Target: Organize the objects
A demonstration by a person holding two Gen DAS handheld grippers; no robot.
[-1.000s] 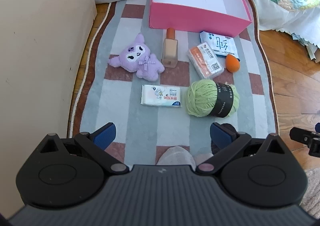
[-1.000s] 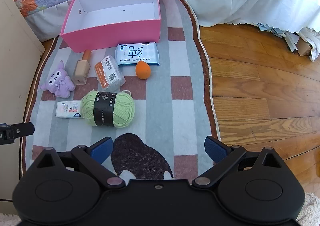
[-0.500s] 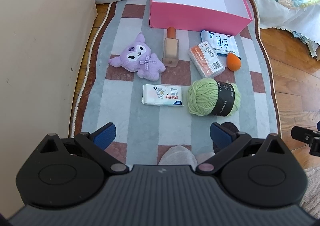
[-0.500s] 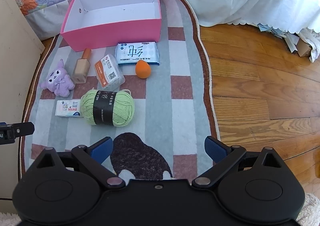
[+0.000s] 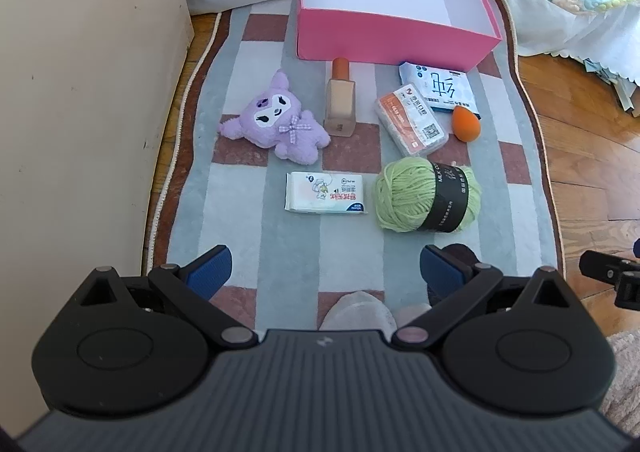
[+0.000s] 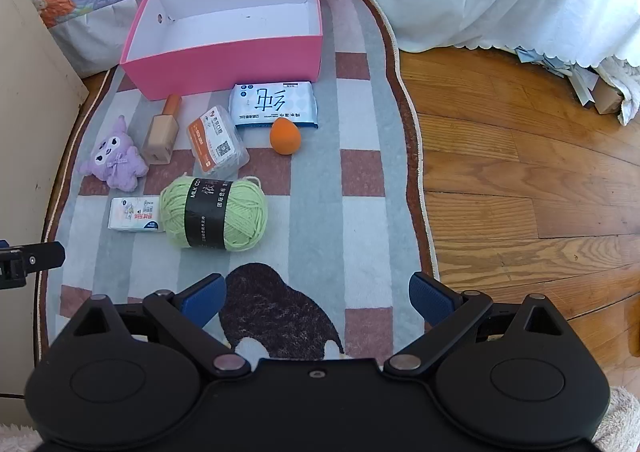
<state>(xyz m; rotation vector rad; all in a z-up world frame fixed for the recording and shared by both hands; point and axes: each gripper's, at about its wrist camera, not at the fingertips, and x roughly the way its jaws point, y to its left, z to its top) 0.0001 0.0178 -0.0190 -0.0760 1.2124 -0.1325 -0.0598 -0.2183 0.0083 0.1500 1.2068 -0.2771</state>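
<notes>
Checked rug (image 5: 352, 236) holds an empty pink box (image 5: 384, 39) and green yarn (image 5: 426, 193); left tongs (image 5: 326, 270) and right tongs (image 6: 318, 298) gape wide, gripping nothing.

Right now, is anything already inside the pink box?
No, the pink box shows only its bare white floor, and the green yarn and other items lie on the rug in front of it.

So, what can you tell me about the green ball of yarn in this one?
The green yarn ball is a plump skein of pale lime, soft-looking thick strands, wrapped round its middle by a black paper band with small printed text. It lies on its side on the striped rug, just right of the white tissue pack and nearer the camera than the orange-labelled packet. A loose strand end sticks up at its far side. No fingers touch it.
</notes>
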